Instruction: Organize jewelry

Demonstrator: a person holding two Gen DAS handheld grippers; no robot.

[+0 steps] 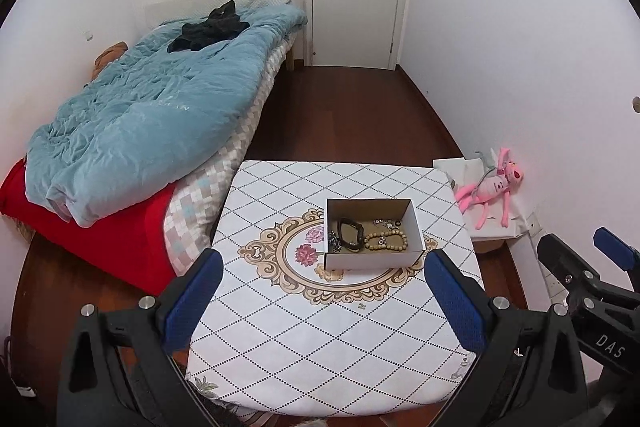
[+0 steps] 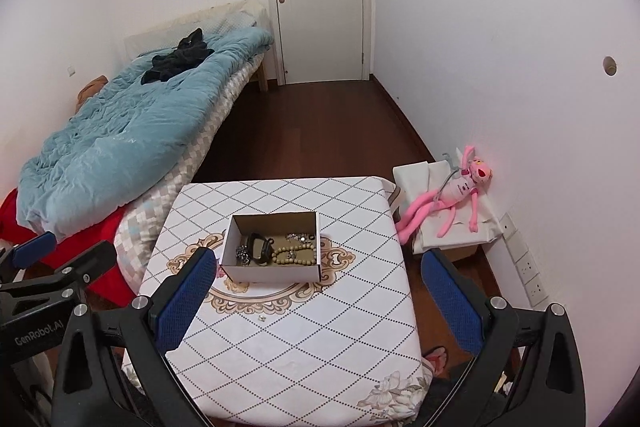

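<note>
Left wrist view: one cardboard box (image 1: 374,233) is seen on the patterned surface (image 1: 320,327), holding one beaded bracelet (image 1: 386,241), one dark band (image 1: 349,233) and small metal pieces. Both claws, left claw (image 1: 324,303) and right claw (image 2: 320,301), are spread wide and held empty, with the box ahead of them, well apart.

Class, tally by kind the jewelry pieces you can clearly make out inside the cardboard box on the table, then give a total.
Wooden bead bracelet: 1
Dark band bracelet: 1
Silvery metal cluster, left: 1
Small metal pieces at the back: 1 cluster, number unclear
Total: 4 groups in the box
</note>
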